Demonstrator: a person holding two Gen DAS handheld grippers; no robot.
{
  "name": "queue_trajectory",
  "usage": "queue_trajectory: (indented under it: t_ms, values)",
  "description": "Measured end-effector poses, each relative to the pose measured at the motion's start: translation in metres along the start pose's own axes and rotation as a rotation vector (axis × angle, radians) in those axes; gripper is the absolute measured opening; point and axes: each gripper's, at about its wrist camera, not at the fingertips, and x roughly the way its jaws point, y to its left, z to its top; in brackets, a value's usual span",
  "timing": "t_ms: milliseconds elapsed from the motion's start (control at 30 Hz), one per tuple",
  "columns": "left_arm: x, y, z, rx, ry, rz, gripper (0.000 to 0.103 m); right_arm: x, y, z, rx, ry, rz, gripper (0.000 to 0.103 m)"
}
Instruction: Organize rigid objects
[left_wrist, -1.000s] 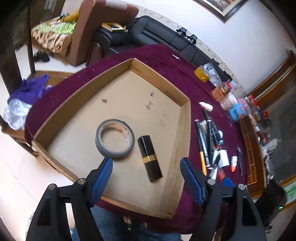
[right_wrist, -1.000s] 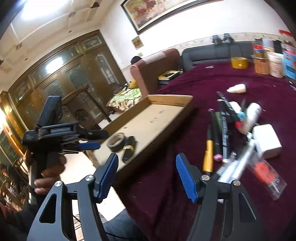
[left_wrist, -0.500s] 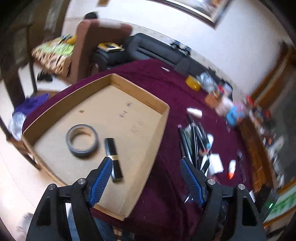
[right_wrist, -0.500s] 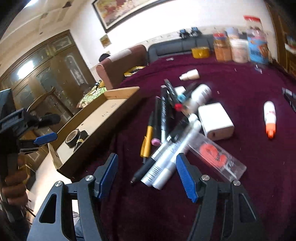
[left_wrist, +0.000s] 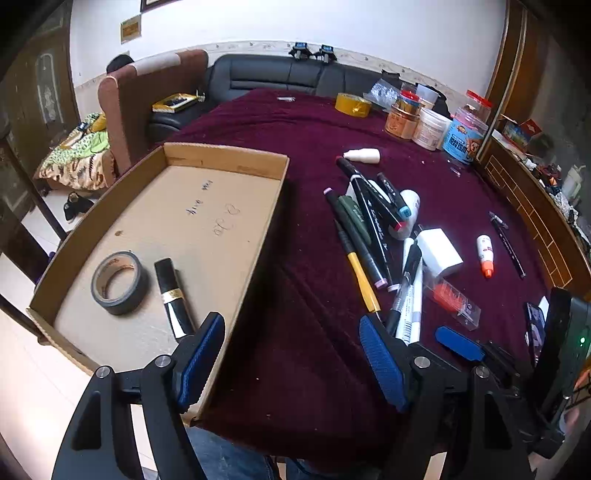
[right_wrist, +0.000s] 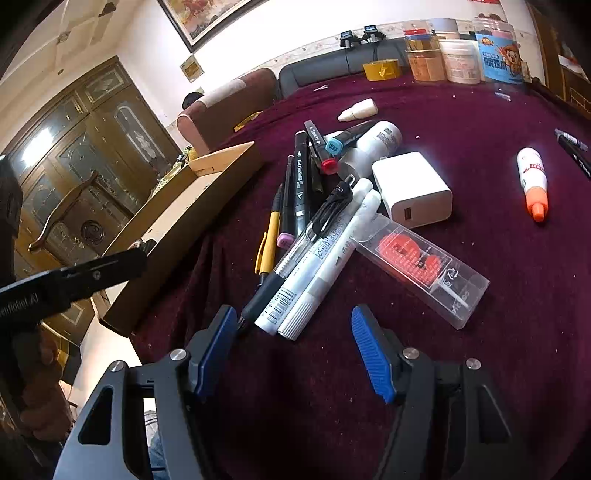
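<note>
An open cardboard tray (left_wrist: 221, 158) holds a grey tape roll (left_wrist: 119, 282) and a black tube with a gold band (left_wrist: 173, 295). My left gripper (left_wrist: 291, 354) is open and empty over the maroon cloth, just right of the tray's side wall. Right of it lies a heap of pens and markers (left_wrist: 369, 229) with a white charger (left_wrist: 439, 251) and a clear case (left_wrist: 456, 301). My right gripper (right_wrist: 293, 347) is open just short of the white markers (right_wrist: 325, 273), beside the clear case (right_wrist: 421, 264) and charger (right_wrist: 413, 190).
Jars (left_wrist: 432, 125) and a yellow tape roll (left_wrist: 352, 104) stand at the table's far end. A small white bottle (left_wrist: 362, 156), an orange-capped tube (right_wrist: 532, 181) and a black pen (left_wrist: 508, 243) lie apart. A sofa and an armchair (left_wrist: 147, 92) stand behind.
My left gripper swung right, from above the tray to the cloth beside it. My right gripper dropped and closed in on the pen heap. Both stayed open.
</note>
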Motion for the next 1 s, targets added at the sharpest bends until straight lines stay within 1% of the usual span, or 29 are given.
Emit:
queue_trajectory:
  t_ms: [100, 267, 367, 467, 600, 767, 1000]
  values:
    - [-0.003, -0.001, -0.002, 0.007, -0.027, 0.033, 0.079, -0.002, -0.003, 0.0, 0.026, -0.002, 0.011, 0.066]
    - [0.005, 0.006, -0.003, -0.03, 0.001, 0.019, 0.079, -0.001, 0.007, -0.002, -0.02, 0.003, -0.035, 0.066]
    - [0.007, 0.002, -0.005, 0.008, 0.02, 0.018, 0.079, -0.003, 0.008, -0.003, -0.026, 0.001, -0.039, 0.065]
    - [0.005, -0.001, -0.007, 0.039, 0.028, 0.017, 0.079, -0.009, 0.005, -0.003, -0.002, -0.003, 0.004, 0.065]
    - [0.002, -0.006, -0.01, 0.072, 0.029, 0.006, 0.079, -0.027, 0.0, 0.001, 0.008, -0.053, -0.003, 0.064]
    - [0.004, -0.011, -0.011, 0.097, 0.032, -0.009, 0.079, -0.037, -0.01, 0.015, -0.002, -0.073, -0.056, 0.059]
    - [0.014, -0.02, -0.008, 0.121, 0.062, -0.046, 0.079, -0.033, -0.029, 0.042, -0.03, -0.078, -0.139, 0.058]
